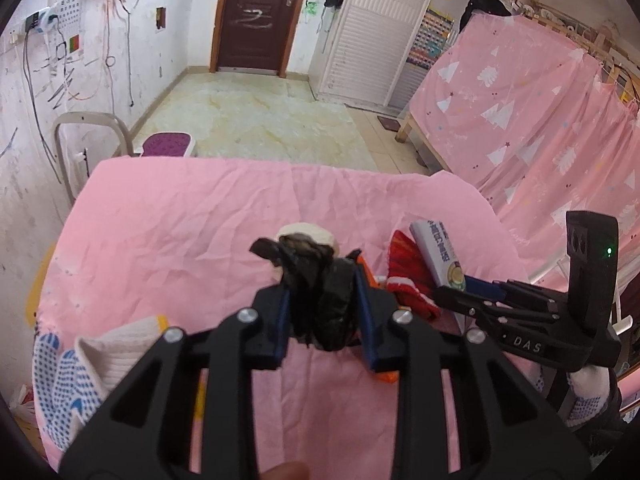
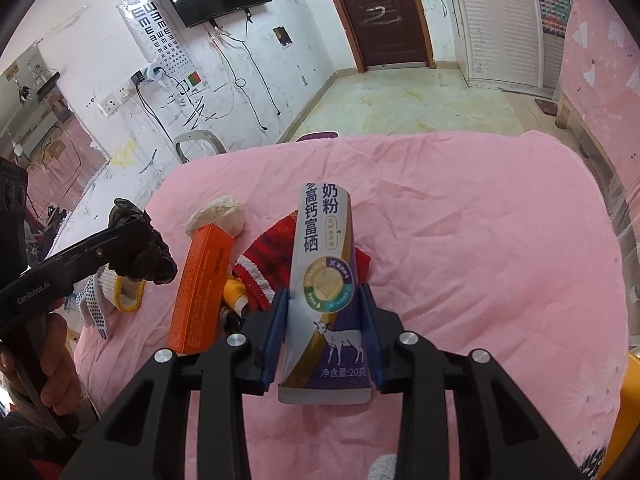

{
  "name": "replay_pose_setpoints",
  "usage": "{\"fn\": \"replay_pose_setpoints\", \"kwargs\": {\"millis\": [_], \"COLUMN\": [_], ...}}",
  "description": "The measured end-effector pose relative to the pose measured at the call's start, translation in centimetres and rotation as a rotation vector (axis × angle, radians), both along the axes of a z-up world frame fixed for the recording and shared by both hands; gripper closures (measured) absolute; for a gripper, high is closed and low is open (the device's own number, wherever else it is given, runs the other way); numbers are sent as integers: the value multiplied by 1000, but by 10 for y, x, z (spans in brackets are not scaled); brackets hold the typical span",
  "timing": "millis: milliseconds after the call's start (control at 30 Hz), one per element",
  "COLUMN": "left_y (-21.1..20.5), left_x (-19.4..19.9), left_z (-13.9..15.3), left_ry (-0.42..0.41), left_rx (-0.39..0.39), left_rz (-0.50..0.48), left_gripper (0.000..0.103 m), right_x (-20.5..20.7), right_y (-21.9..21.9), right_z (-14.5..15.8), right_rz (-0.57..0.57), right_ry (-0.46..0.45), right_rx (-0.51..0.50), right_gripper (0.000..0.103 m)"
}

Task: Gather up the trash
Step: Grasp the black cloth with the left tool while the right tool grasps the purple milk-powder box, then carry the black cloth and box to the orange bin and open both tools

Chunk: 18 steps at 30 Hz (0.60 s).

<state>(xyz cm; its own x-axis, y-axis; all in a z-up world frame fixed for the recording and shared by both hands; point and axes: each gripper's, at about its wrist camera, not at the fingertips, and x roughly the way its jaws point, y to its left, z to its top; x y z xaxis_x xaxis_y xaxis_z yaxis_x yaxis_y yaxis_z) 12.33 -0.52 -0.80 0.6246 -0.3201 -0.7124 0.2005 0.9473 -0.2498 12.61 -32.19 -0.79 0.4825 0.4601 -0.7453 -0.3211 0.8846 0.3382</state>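
Note:
In the left wrist view my left gripper (image 1: 322, 284) is shut on a crumpled black wad (image 1: 320, 308), held just above the pink-covered table (image 1: 180, 220). Behind the wad lies a white paper ball (image 1: 308, 234). An orange box (image 1: 386, 376) shows partly beneath my fingers. In the right wrist view my right gripper (image 2: 325, 290) is shut on a purple-and-white milk powder sachet (image 2: 324, 232), with its pads pressing both sides. To its left are the orange box (image 2: 204, 292), a red striped knit piece (image 2: 264, 256) and the white paper ball (image 2: 220, 214). The left gripper (image 2: 136, 236) with the black wad (image 2: 144, 256) is at the far left.
A white work glove with blue dots (image 1: 60, 380) lies at the table's near left corner. A chair with a purple seat (image 1: 164, 146) stands beyond the far edge. Pink curtains (image 1: 520, 120) hang along the right. A person's hand (image 2: 52, 364) holds the left gripper.

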Motion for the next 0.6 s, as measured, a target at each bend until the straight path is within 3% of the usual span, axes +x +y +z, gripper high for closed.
{"fn": "replay_pose_setpoints", "kwargs": {"millis": [600], "left_y": [-60], "left_x": [-12], "left_z": [26], "left_ry": [-69], "left_rx": [44], "left_rz": [-86], "left_gripper": [76], "right_x": [-41], "right_y": [-80], "right_z": [32], "right_rz": [-141], "right_ry": [-123], "right_rx": [27], "right_gripper": [78]}}
